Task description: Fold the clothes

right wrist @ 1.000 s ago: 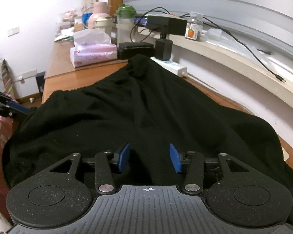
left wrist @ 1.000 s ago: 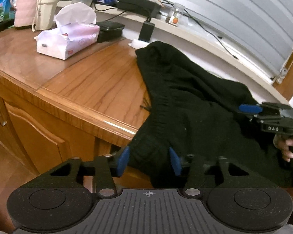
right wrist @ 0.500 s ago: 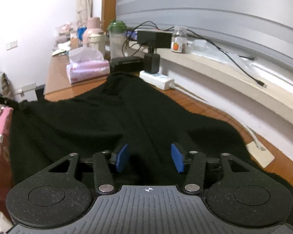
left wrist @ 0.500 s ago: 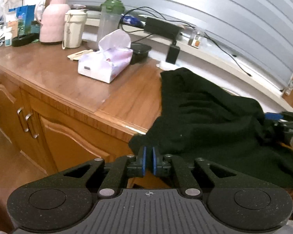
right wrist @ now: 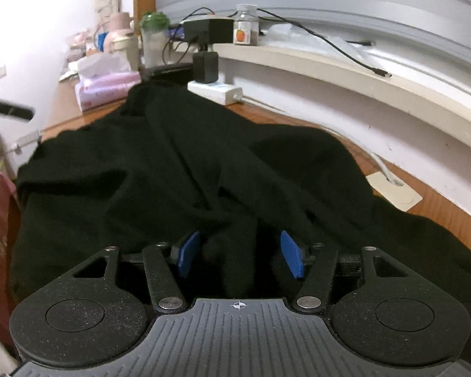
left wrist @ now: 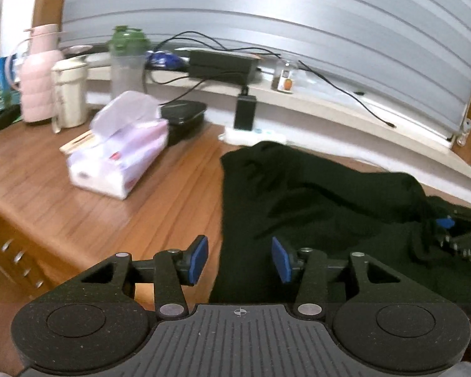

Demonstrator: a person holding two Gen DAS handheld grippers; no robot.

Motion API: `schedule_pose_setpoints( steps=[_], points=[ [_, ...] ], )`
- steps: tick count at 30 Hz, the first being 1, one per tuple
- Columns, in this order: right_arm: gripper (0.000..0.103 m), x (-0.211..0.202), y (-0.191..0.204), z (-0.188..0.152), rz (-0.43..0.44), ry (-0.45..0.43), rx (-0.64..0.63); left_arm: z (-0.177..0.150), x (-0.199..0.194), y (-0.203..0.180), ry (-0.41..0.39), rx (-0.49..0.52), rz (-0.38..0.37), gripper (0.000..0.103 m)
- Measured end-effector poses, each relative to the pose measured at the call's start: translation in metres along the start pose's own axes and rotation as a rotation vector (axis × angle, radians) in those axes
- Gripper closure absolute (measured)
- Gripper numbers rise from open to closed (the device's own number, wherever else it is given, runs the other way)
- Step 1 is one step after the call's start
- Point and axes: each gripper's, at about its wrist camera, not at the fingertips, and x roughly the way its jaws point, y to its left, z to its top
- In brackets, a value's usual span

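Starting at the far left of your left wrist view, a pink thermos [left wrist: 39,72], a cream cup [left wrist: 69,92] and a green-lidded bottle [left wrist: 128,62] stand along the back of the wooden table [left wrist: 78,207], with a tissue pack [left wrist: 119,154] lying in front of them and a black lidded box [left wrist: 183,113] just behind it. Further right, a white power strip [left wrist: 251,133] with a black adapter plugged in sits against the wall, touching the far edge of the black garment [left wrist: 314,194]. That garment is a dark, matte, heavily rumpled piece of clothing spread over the right part of the table, its left edge running almost straight toward you and its surface gathered in soft ridges; which kind of clothing it is you cannot tell from here. Your left tongs [left wrist: 240,259] have just been opening and stand spread above the garment's near left edge, one pad over bare wood and the other over cloth, neither pressing on it. At the far right of that view your right tongs [left wrist: 446,223] show only as a blue pad half sunk in the folds. In your right wrist view the garment [right wrist: 179,163] fills the middle, creased in long folds that run away toward the power strip [right wrist: 216,91], with a hump of cloth bunched up between the blue pads. Your right tongs [right wrist: 240,256] have been opening too and stand spread around that hump; whether the pads touch it is not clear.
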Motion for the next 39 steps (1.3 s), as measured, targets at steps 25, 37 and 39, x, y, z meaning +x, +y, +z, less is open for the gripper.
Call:
schedule_pose_setpoints(
  steps=[25,37,39],
  points=[
    [0.042,-0.005,-0.013,-0.004,0.062,-0.021,0.082,0.061,0.178,0.007,0.060,-0.051,-0.049,0.049],
    [0.041,-0.006,-0.016,-0.004,0.075,-0.028,0.097,0.075,0.128,-0.018,-0.230,0.092,0.003,0.095],
    [0.041,-0.007,-0.016,-0.004,0.076,-0.032,0.100,0.096,0.109,-0.020,-0.330,0.082,0.012,0.095]
  ],
)
